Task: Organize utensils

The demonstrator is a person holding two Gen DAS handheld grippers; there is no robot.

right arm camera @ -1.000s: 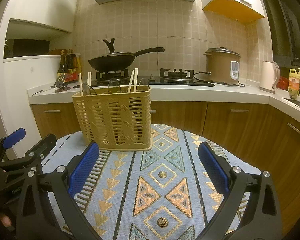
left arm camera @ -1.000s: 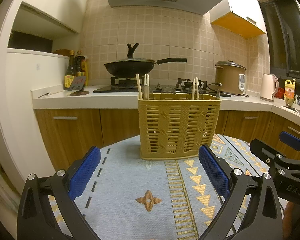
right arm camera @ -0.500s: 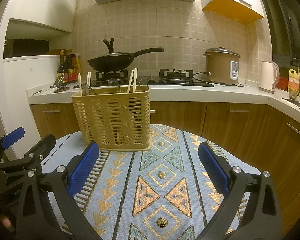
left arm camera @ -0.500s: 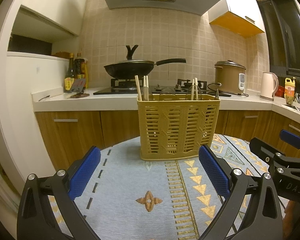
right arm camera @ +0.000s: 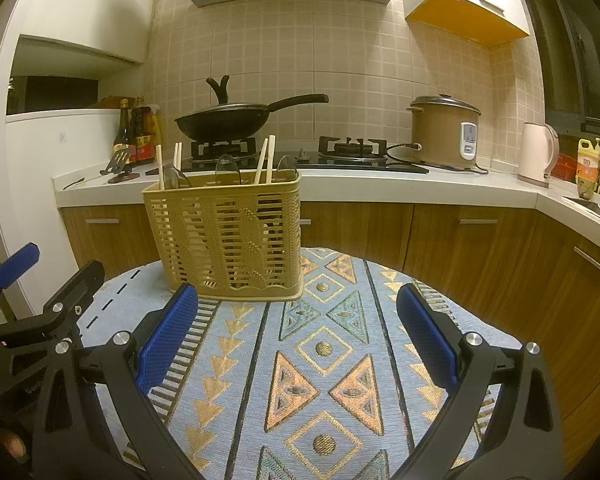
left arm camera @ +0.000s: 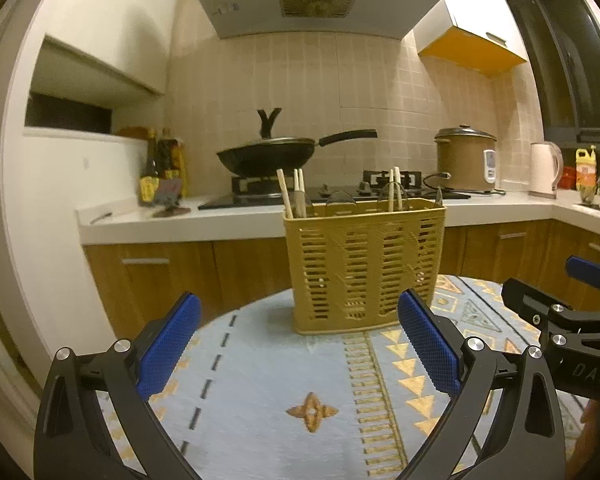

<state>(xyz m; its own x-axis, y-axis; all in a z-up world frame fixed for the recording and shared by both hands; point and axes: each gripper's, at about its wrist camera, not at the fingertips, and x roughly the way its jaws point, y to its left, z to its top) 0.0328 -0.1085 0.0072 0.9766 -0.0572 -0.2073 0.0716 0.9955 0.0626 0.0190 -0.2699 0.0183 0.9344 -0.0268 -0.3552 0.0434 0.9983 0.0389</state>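
Both grippers, left (left arm camera: 299,341) and right (right arm camera: 297,333), gape before the utensil basket (left arm camera: 364,266).

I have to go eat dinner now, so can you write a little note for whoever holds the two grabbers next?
Left gripper: open, holding nothing, low over the table.
Right gripper: open, holding nothing, beside it.
The tan slotted plastic utensil basket stands upright on the blue patterned tablecloth, ahead of both grippers.
Done: pale wooden chopsticks and clear plastic spoons already stand inside the basket.
Left: no loose utensils show on the cloth in either view. Look around outside the cameras' view before stopping.
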